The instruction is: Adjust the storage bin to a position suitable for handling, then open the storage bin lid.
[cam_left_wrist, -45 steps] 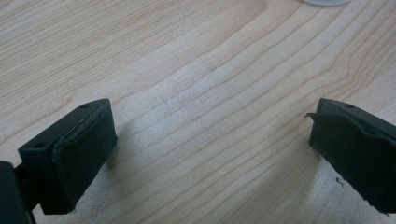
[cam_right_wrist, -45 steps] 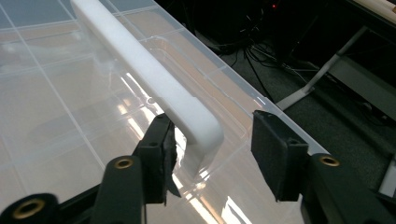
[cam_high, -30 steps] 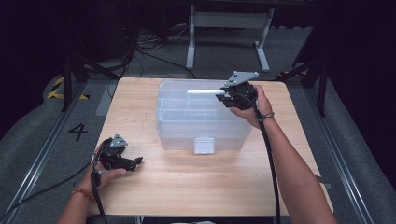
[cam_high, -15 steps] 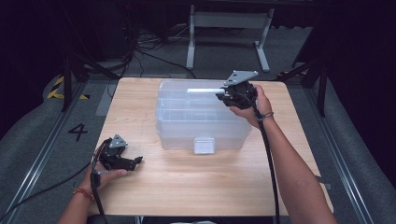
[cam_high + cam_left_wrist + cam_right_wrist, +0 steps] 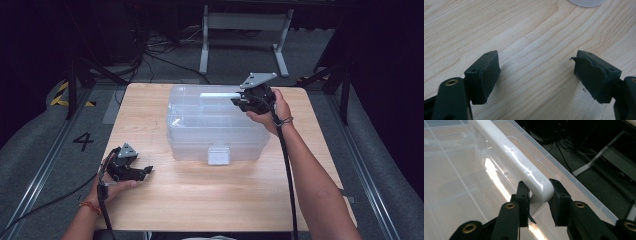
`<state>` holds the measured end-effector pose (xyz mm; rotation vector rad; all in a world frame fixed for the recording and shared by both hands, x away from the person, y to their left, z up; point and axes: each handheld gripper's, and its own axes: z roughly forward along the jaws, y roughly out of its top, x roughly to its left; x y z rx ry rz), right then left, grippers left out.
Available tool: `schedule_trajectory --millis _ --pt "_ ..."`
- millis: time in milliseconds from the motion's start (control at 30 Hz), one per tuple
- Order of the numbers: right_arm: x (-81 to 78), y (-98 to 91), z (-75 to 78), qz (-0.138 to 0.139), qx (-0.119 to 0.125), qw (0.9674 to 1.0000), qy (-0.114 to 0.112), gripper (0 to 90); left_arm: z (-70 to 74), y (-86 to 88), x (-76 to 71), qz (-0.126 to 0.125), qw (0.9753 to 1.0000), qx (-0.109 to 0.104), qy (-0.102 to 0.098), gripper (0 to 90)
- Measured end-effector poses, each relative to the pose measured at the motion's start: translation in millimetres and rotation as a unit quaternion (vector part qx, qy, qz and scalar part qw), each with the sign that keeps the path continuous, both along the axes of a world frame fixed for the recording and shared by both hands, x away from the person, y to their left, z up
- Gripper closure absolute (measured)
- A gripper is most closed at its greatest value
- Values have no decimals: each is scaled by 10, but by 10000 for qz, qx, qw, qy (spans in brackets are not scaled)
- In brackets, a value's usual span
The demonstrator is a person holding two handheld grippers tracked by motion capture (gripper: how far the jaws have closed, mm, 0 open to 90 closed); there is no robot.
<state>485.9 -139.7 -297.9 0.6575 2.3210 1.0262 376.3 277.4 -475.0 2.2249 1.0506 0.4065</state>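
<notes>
Left gripper [image 5: 145, 171] rests at the table's [image 5: 200, 200] near-left corner, jaws apart on nothing, just closing somewhat | clear box [image 5: 215, 125] sits mid-table, to its right | white handle [image 5: 524, 167] runs along the lid's far edge; right gripper [image 5: 537, 200] clamps its right end | hands unmoved since earlier frames.

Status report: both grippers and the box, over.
Right hand-held gripper shut on white handle of clear box. Left hand-held gripper empty over table, jaws just closing. Nothing in the way.
</notes>
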Motion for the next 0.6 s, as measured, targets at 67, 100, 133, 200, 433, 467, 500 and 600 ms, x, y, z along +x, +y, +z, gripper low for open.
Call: schedule_trajectory --millis 67,100,133,200,433,467,500,600 --pt "8 2 9 -10 -6 10000 8 718 8 -7 2 -13 10000 -20 -72 244" --pt "11 3 12 -13 5 10000 15 718 25 -8 1 -40 10000 3 -52 252" --pt "16 2 17 -5 12 10000 27 718 39 -15 -6 -44 10000 -41 -75 263" --pt "26 -2 23 -5 9 10000 40 718 75 -25 -16 -52 9998 -57 -190 293" --pt "52 -2 46 4 20 10000 85 717 339 -110 -49 -266 9971 -304 -642 426" --pt "52 -2 46 5 16 10000 85 717 382 -135 -55 -280 9966 -332 -693 450" --pt "53 -2 45 6 13 10000 87 717 440 -156 -54 -369 9956 -342 -796 481" --pt "54 -3 46 9 10 10000 91 717 551 -213 -71 -469 9937 -450 -913 521"
